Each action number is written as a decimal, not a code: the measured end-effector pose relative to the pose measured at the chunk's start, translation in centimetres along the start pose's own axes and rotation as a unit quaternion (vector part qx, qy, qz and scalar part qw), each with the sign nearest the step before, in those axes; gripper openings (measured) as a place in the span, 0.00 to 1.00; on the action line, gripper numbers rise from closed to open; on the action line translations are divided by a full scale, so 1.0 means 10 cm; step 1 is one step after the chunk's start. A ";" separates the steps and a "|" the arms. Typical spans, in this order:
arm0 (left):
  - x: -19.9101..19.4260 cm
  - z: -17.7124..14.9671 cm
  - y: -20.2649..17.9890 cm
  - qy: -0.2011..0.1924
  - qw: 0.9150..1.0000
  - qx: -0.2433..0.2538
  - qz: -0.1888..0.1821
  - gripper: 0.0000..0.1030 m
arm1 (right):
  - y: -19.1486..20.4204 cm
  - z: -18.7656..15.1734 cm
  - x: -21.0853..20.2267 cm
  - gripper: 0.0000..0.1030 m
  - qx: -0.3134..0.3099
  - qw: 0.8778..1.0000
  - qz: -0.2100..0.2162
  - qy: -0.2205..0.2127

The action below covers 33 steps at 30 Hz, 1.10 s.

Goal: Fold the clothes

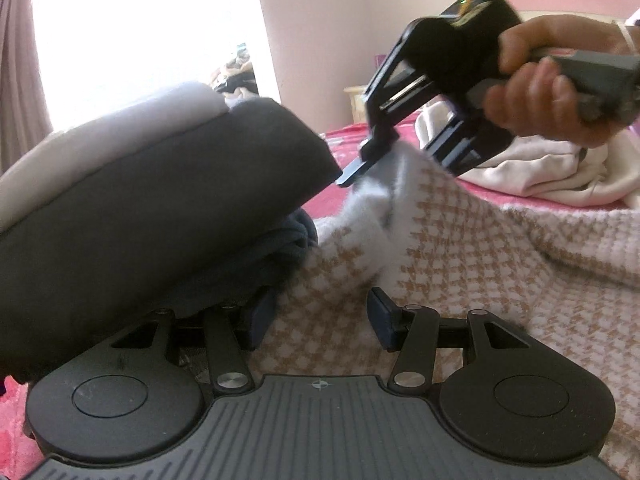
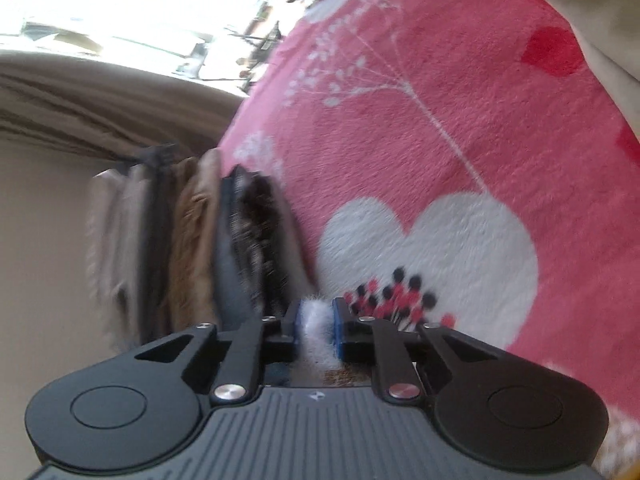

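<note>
A fuzzy tan-and-white houndstooth garment lies spread over the pink bedspread. My left gripper rests low over it with its jaws apart; the cloth runs flat beneath the gap, and the left finger is partly hidden by a folded stack. A hand holds my right gripper at the upper right, shut on the garment's white fluffy edge and lifting it into a peak. In the right wrist view the blue pads of the right gripper pinch that white fluff.
A stack of folded clothes, dark grey with beige on top, leans in at the left; it also shows in the tilted right wrist view. A crumpled cream garment lies behind. The heart-patterned bedspread stretches beyond. A bright window is at the back.
</note>
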<state>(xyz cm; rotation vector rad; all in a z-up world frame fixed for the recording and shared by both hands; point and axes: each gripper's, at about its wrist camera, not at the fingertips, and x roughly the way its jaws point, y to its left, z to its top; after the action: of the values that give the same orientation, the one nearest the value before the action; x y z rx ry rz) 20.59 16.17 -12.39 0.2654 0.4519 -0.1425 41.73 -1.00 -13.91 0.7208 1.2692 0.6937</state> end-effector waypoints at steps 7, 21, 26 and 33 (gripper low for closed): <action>-0.24 0.02 -0.26 -0.064 0.991 0.119 -0.002 0.48 | 0.21 -0.31 -0.32 0.12 -0.105 0.994 0.026 0.002; -0.74 -0.11 -0.29 -0.069 0.981 0.179 -0.036 0.05 | 0.40 -1.27 -0.64 0.23 -0.405 0.913 -0.056 -0.010; -0.84 -0.31 -0.49 -0.062 0.968 0.235 -0.061 0.04 | 0.36 -1.45 -0.66 0.31 -0.442 0.889 -0.115 -0.001; -0.79 -0.35 -0.53 -0.049 0.967 0.239 -0.073 0.04 | 0.50 -1.33 -0.93 0.34 -0.356 0.928 -0.086 -0.068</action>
<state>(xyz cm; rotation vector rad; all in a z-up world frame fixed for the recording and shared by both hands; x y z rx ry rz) 11.05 12.67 -13.05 0.6963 0.3330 -0.4101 26.84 -4.10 -6.44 0.0546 0.8448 0.8707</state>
